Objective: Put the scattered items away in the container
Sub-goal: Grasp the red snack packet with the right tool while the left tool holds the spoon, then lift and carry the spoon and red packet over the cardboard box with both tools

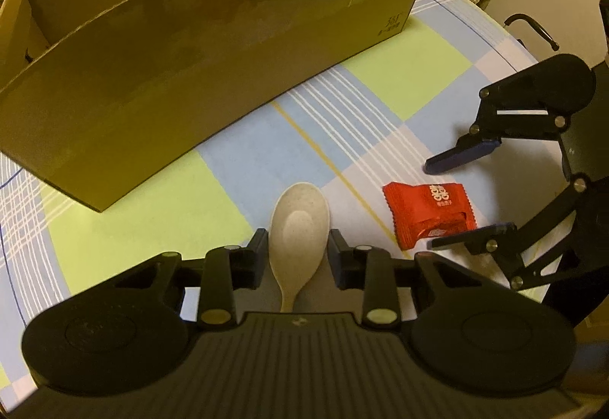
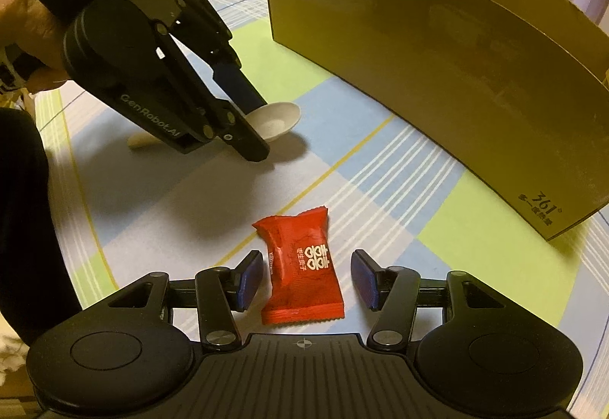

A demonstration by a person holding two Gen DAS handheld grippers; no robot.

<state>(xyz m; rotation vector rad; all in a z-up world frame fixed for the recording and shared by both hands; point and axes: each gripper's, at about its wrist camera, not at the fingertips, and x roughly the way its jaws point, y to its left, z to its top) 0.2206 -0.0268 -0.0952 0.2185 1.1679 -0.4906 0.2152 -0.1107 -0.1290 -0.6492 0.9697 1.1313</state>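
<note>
Nearest to the left wrist camera, the left hand-held gripper [image 1: 298,247] stands around a pale speckled spoon [image 1: 298,225]. Its fingers [image 1: 259,247] are at both sides of the bowl of the spoon, very close, but I cannot tell if they press it. The spoon lies on the checked cloth of the counter [image 1: 182,187], handle toward the camera. At 3 o'clock from the spoon lies a red snack packet [image 1: 426,213], and the right hand-held gripper [image 1: 453,202] is spread wide around it. A cardboard box [image 1: 213,76] stands at 11 o'clock, well apart from the spoon.

From the right wrist camera, the right hand-held gripper [image 2: 306,278] is released, with the red snack packet [image 2: 300,274] between its blue pads [image 2: 249,278], a gap on each side. At 11 o'clock the left hand-held gripper [image 2: 253,128] reaches down over the spoon [image 2: 274,122]. The cardboard box [image 2: 437,57] stands at 1 o'clock.
</note>
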